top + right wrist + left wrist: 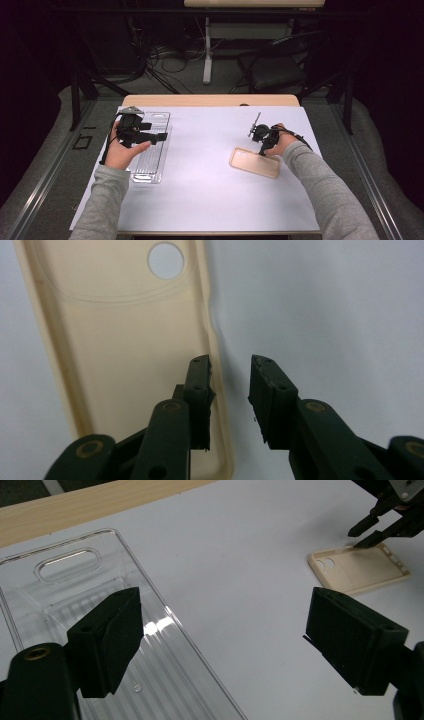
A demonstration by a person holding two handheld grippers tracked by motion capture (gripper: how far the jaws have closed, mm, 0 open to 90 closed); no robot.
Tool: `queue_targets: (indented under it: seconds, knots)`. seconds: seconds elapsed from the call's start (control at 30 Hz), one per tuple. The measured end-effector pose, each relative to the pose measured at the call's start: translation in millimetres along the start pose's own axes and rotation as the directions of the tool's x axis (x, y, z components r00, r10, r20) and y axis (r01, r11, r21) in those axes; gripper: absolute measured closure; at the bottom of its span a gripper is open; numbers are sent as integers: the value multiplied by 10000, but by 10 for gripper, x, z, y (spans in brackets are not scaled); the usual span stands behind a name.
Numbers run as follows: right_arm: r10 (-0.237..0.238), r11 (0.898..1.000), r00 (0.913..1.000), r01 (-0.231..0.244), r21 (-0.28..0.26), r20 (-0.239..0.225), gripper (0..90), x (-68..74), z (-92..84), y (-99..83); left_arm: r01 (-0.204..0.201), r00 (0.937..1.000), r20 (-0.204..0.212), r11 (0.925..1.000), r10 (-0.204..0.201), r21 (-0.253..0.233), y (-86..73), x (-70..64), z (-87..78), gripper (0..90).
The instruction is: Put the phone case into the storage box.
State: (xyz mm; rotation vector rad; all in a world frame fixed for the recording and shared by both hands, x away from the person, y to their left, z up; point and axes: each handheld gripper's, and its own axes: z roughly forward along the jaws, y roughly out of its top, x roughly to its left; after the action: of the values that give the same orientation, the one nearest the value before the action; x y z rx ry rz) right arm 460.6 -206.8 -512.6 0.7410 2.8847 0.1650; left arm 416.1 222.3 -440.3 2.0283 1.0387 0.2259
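The matte beige phone case point(125, 355), smooth with rounded corners, is straddled at its raised side rim by the narrowly parted right gripper point(230, 385), unclamped, while the left gripper point(220, 640) is held wide apart over the ribbed clear plastic tray point(165, 670) well left of it.

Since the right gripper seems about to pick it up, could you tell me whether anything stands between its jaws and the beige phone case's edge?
Nothing visible does: the right gripper straddles the long rim of the beige plastic phone case, jaws open around it.
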Motion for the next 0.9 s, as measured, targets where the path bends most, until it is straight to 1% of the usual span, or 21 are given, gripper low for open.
queue_targets:
  seconds: [0.1, 0.2, 0.4, 0.43, 0.57, 0.6, 0.67, 0.7, 0.9]
  knots:
    - [-196, 9998, 9998, 196, -12, 6, 720, 14, 30, -3, -9, 10000, 7, 10000, 9, -9, 0, -4, 3, 152]
    - [-331, 9994, 9994, 332, 139, -16, 732, 24, 46, -2, -23, 10000, 12, 10000, 23, 1, -1, -2, 7, 152]
    - [-329, 9995, 9994, 329, 24, -44, 760, 25, 75, -4, -33, 10000, -9, 10000, 33, 11, -2, 2, 7, 152]
    - [-338, 9994, 9994, 338, 32, -63, 777, 28, 78, -3, -13, 10000, -11, 10000, 13, 0, -2, 2, 7, 152]
    - [-386, 9992, 9992, 387, 92, -89, 794, 29, 81, -2, -25, 10000, 8, 10000, 25, 4, -2, 1, 10, 153]
    - [-426, 9988, 9991, 428, 217, -90, 807, 27, 79, 2, -18, 10000, 4, 10000, 18, 4, -2, -2, 12, 152]
    - [-476, 9986, 9988, 478, 211, -95, 813, 24, 84, 2, -20, 10000, 3, 10000, 20, 2, -2, -5, 16, 153]
    - [-456, 9987, 9988, 460, 231, -153, 817, 26, 91, 2, -23, 10000, -1, 10000, 23, 3, -2, -5, 17, 153]
    - [-405, 9991, 9991, 407, 141, -136, 840, 36, 108, 3, -22, 10000, -15, 10000, 22, -9, -3, 3, 8, 152]
